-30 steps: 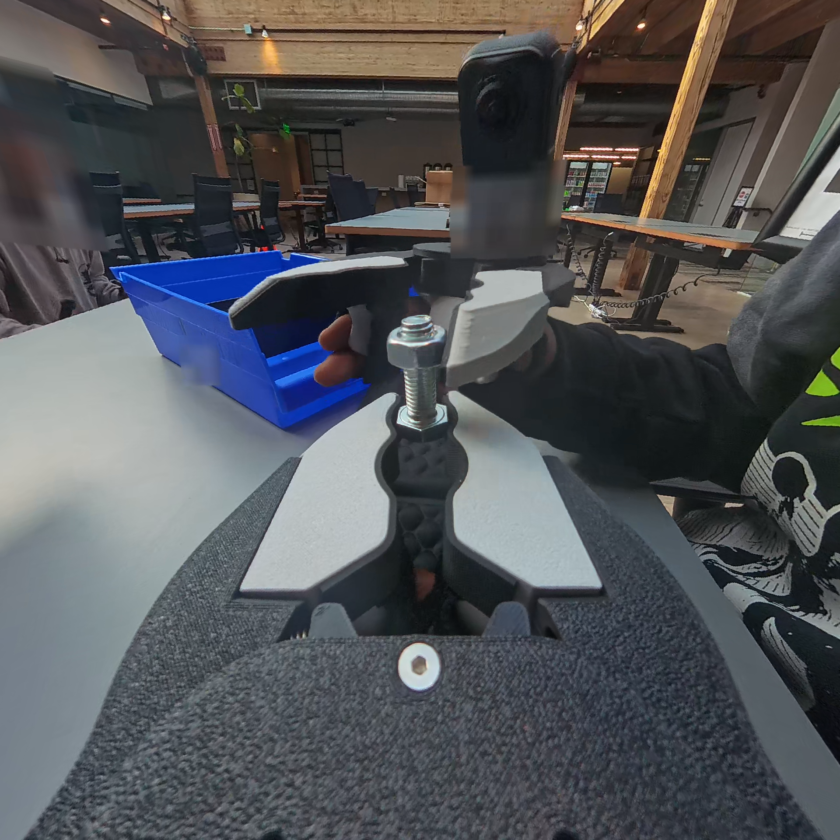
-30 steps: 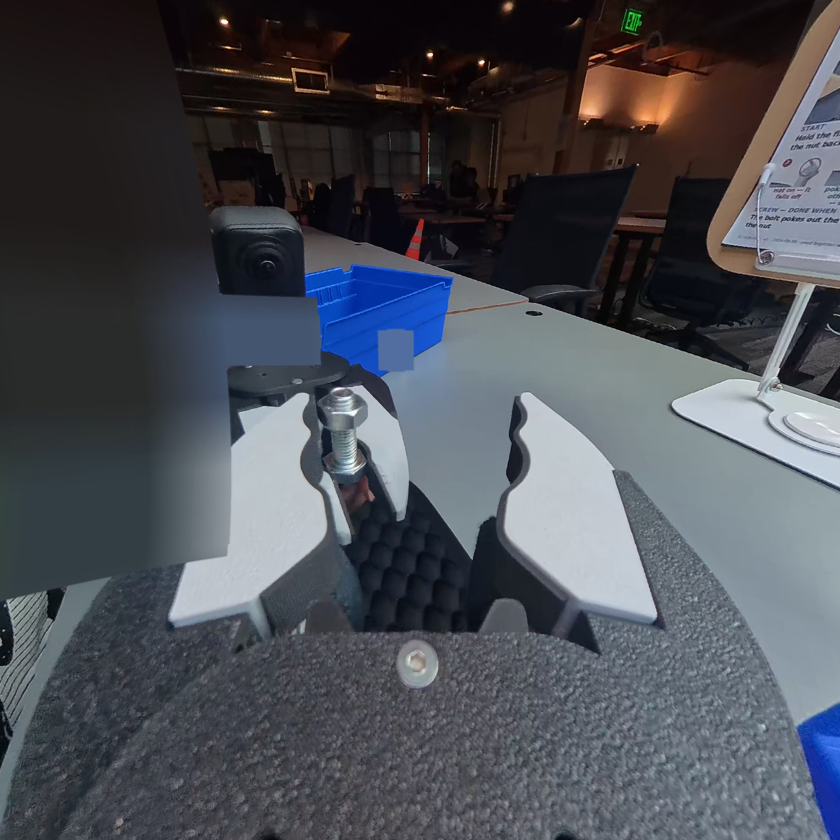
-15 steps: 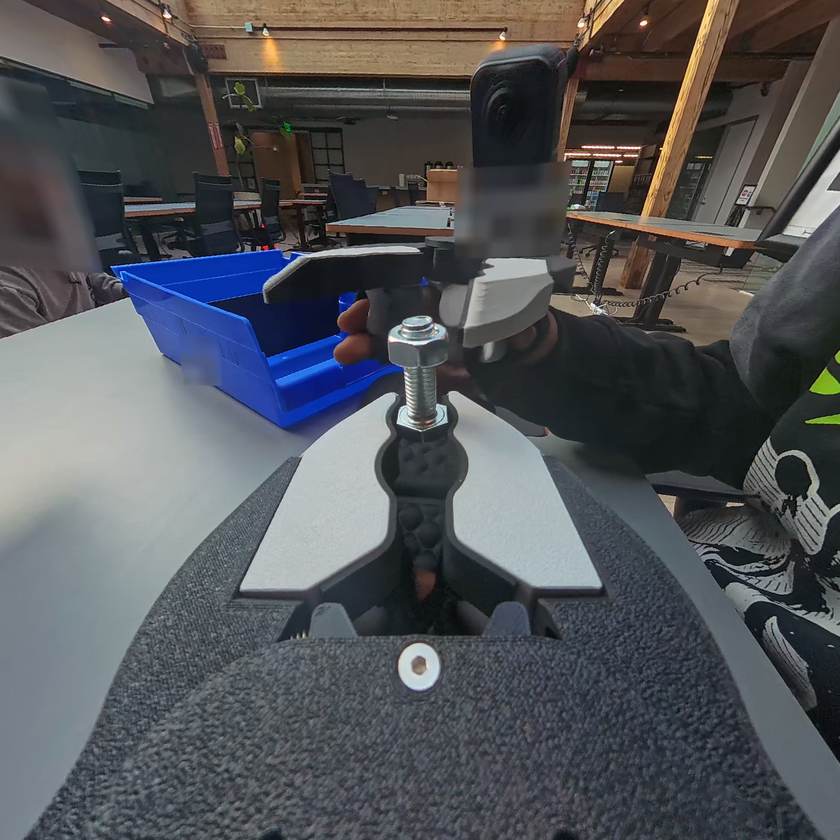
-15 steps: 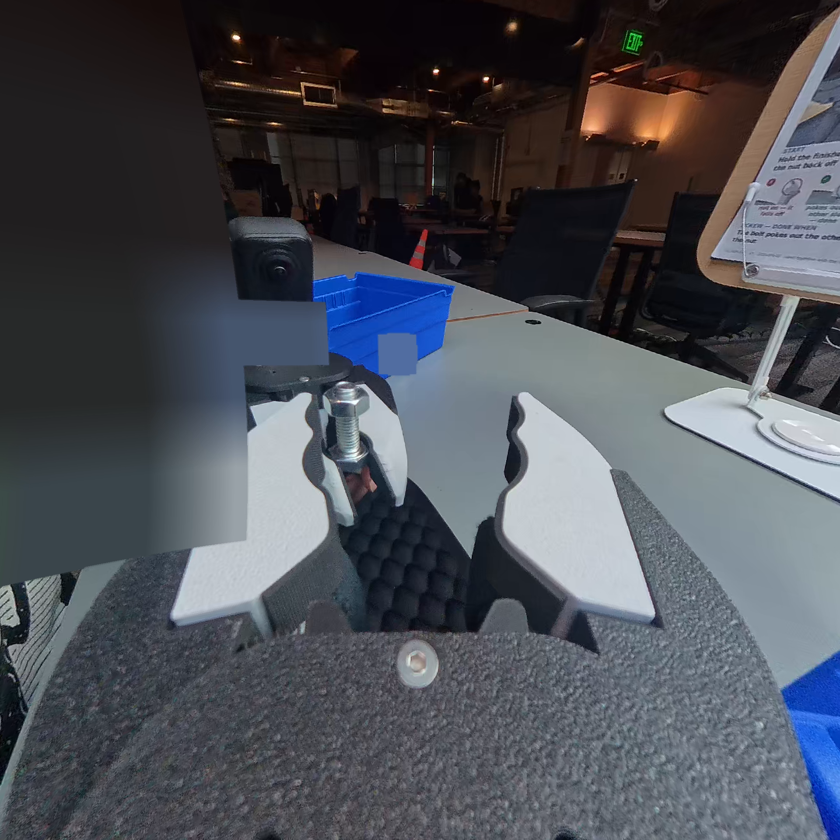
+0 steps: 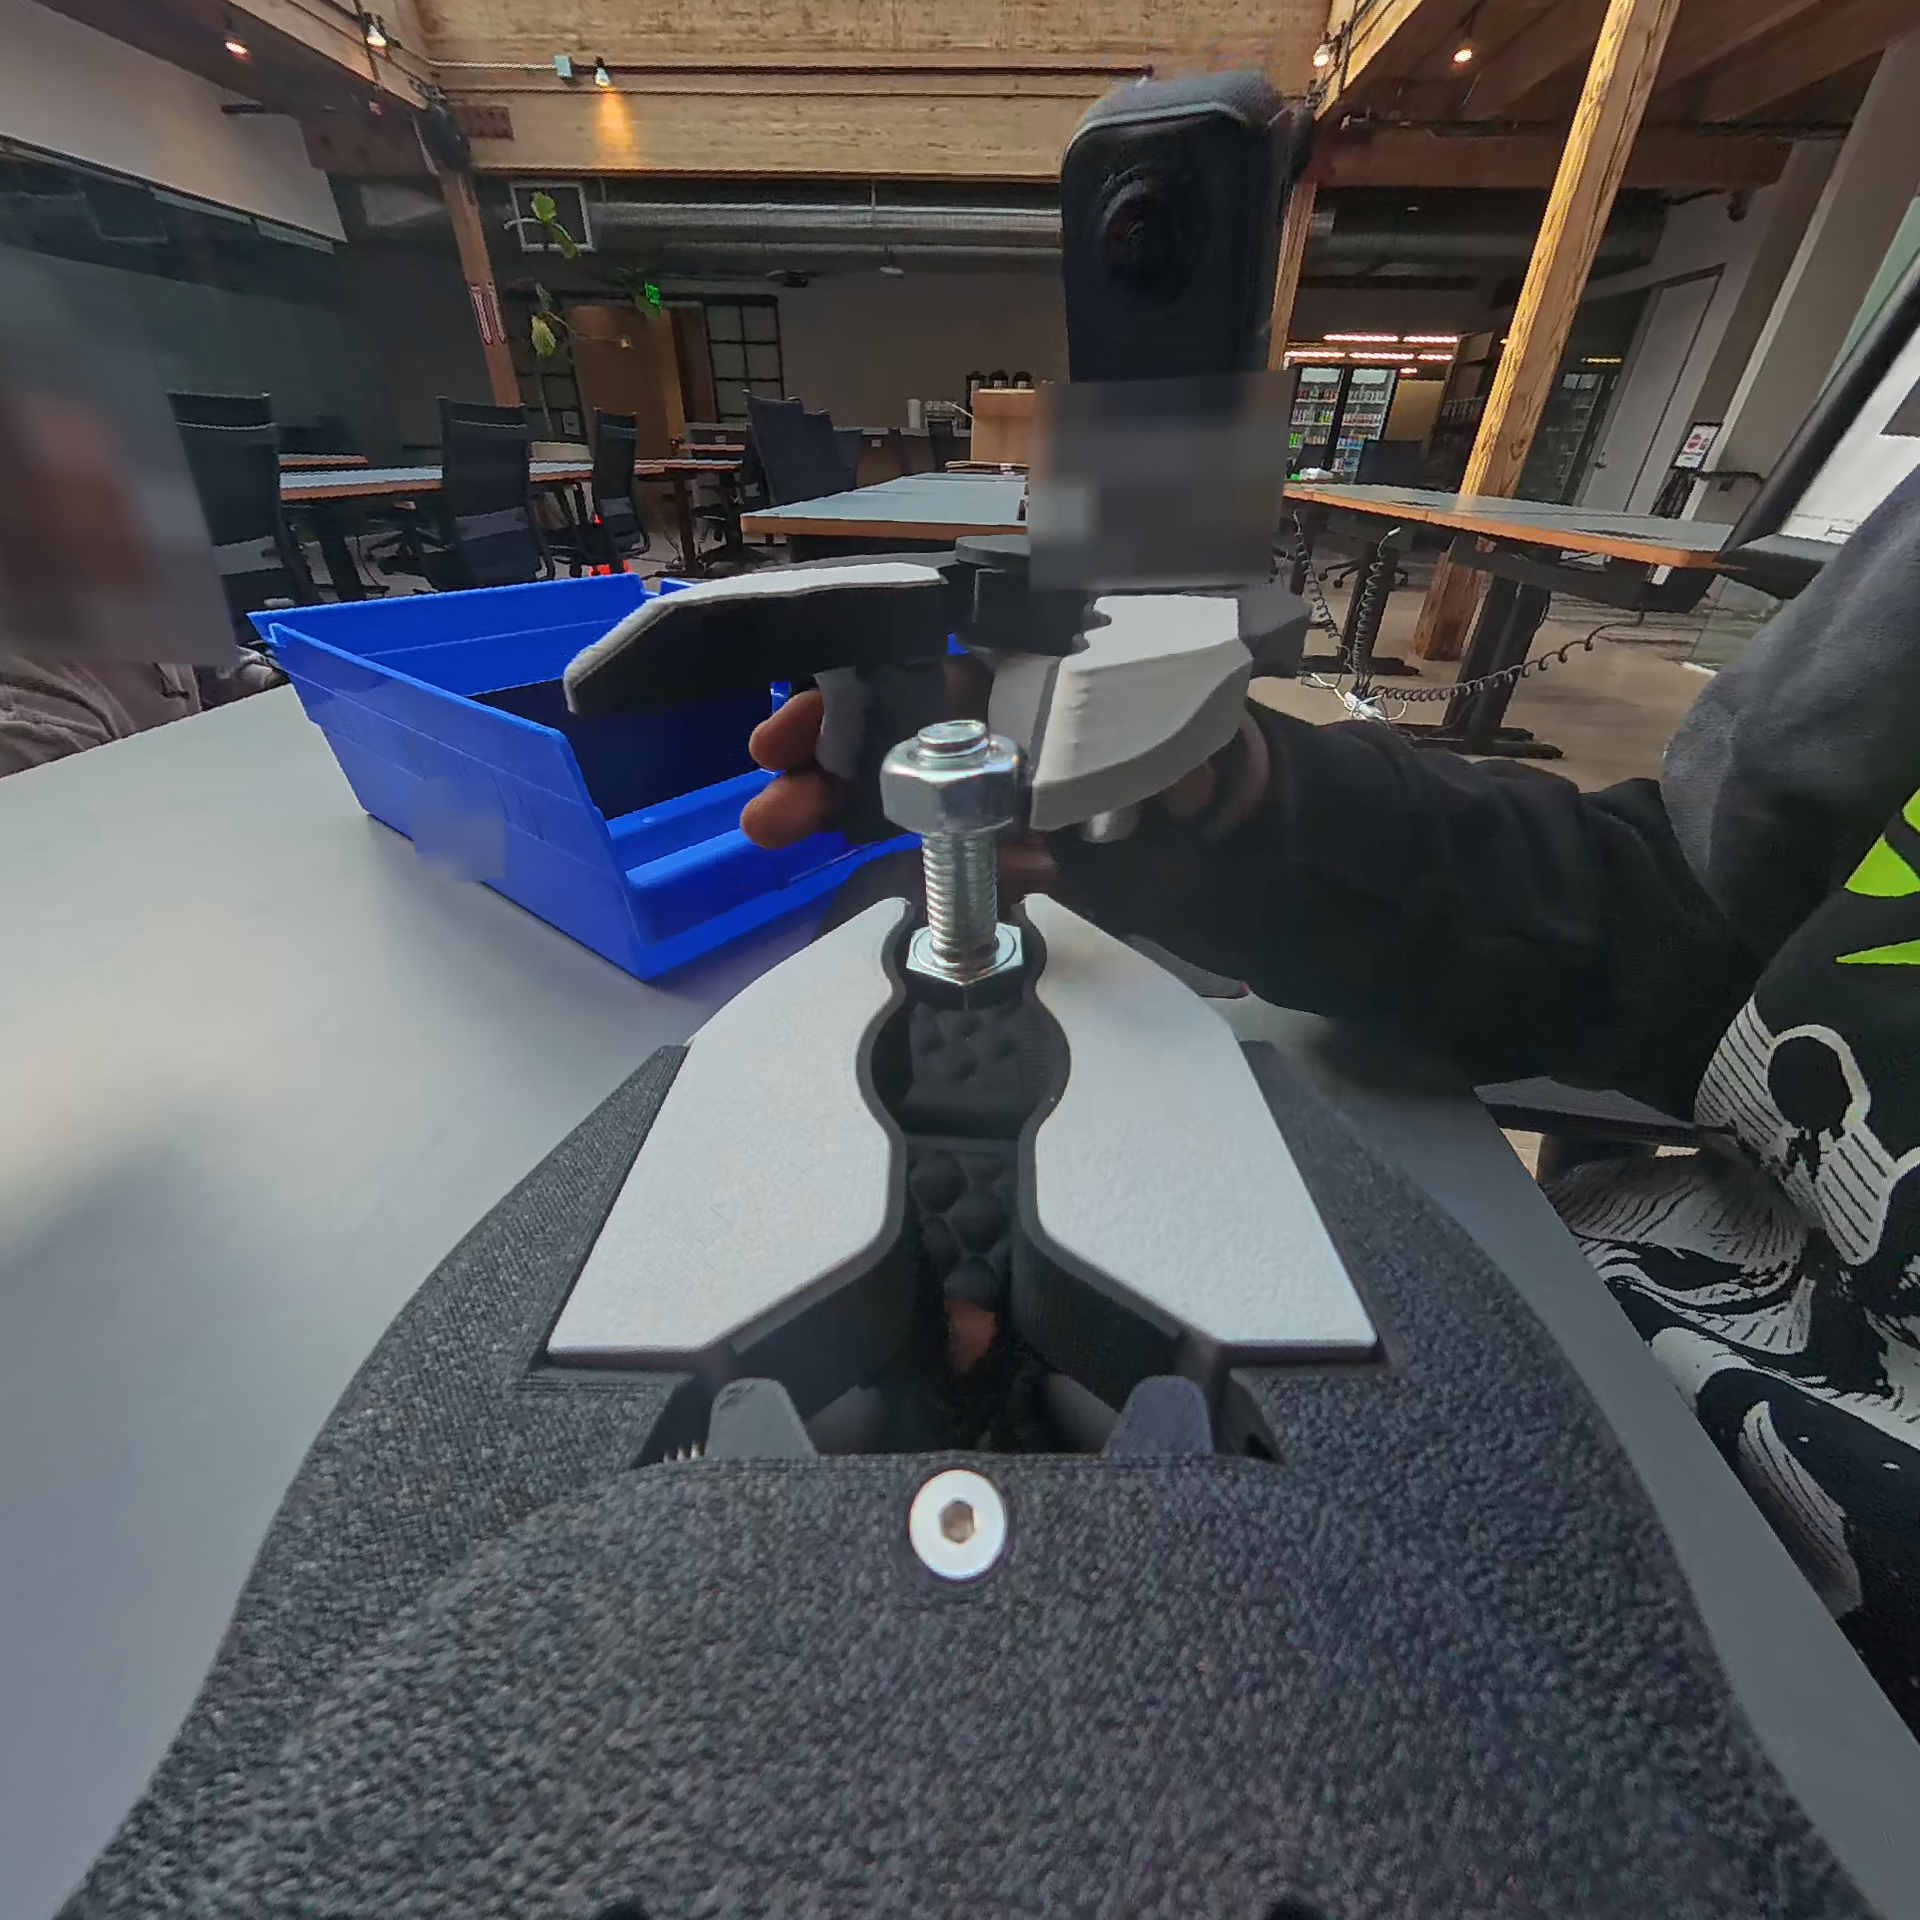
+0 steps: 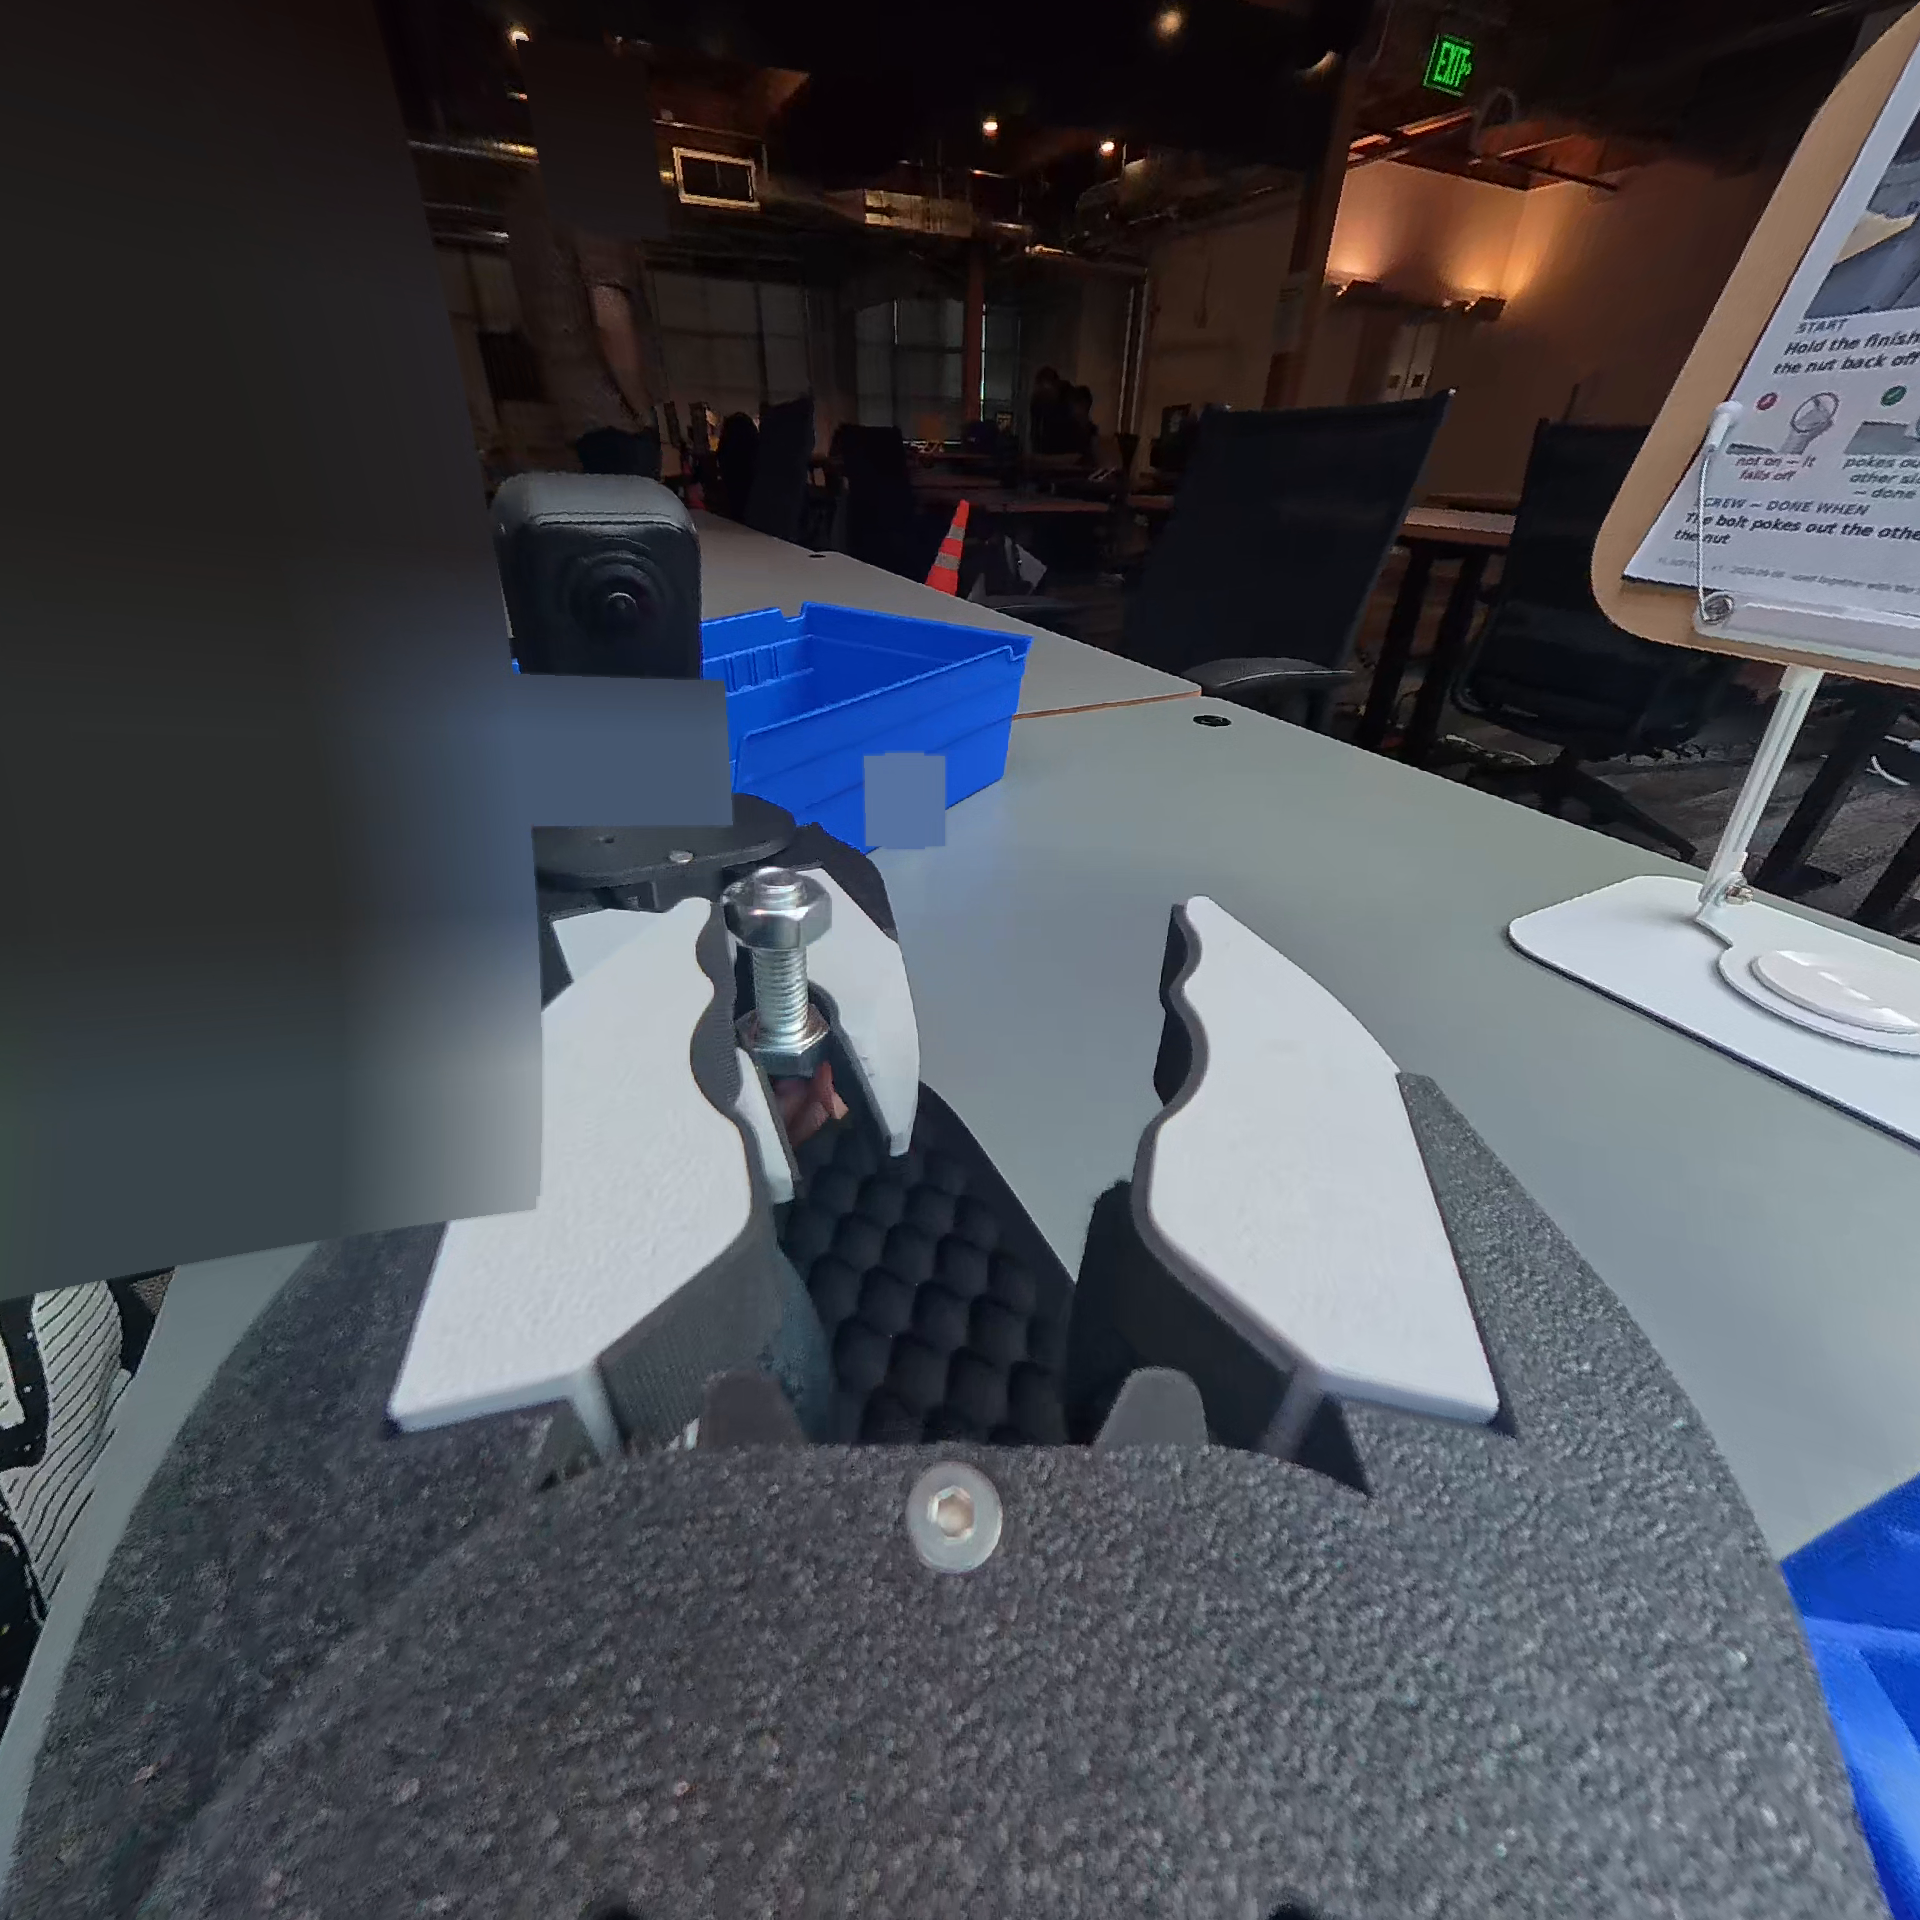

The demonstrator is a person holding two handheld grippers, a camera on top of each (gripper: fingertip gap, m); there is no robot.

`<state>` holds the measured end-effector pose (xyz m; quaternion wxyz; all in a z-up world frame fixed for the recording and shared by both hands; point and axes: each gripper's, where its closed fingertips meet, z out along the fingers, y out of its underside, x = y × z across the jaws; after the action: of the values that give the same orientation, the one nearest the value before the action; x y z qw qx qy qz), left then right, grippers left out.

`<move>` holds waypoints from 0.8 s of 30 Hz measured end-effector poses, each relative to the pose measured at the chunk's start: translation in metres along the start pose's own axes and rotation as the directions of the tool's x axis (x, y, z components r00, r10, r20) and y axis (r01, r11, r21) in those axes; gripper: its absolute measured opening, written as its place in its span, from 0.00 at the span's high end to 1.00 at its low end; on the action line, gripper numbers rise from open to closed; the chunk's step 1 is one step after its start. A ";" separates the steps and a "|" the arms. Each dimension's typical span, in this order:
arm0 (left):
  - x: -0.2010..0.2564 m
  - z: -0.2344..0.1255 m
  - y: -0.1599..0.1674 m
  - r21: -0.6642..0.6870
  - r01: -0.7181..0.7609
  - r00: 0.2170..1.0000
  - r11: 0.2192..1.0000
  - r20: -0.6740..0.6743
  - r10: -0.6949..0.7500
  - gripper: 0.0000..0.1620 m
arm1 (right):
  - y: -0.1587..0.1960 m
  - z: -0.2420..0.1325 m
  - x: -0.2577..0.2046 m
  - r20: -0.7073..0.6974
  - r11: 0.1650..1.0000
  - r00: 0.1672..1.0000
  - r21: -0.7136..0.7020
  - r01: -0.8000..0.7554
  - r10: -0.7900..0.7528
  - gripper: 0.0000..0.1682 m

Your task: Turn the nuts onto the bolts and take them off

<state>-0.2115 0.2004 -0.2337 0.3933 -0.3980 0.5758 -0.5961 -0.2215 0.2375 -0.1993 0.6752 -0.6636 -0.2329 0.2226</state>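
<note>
Nut sits at top of bolt, upright, bolt head pinched in closed left hand-held gripper above bench. Right hand-held gripper, jaws wide, now back beside nut after pulling off half a second ago. Likely regrip for next turn. Blue bin behind.

The silver bolt stands upright, head down (clamped at its hex head), a steel nut threaded near its tip.
</note>
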 end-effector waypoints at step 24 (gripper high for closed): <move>0.001 0.001 0.001 -0.007 -0.007 1.000 1.000 -0.001 0.007 0.90 | 0.004 0.012 -0.005 0.012 1.000 1.000 -0.020 -0.004 0.004 0.53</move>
<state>-0.2111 0.1994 -0.2347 0.3936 -0.3971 0.5792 -0.5932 -0.2323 0.2441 -0.2029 0.6668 -0.6693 -0.2378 0.2257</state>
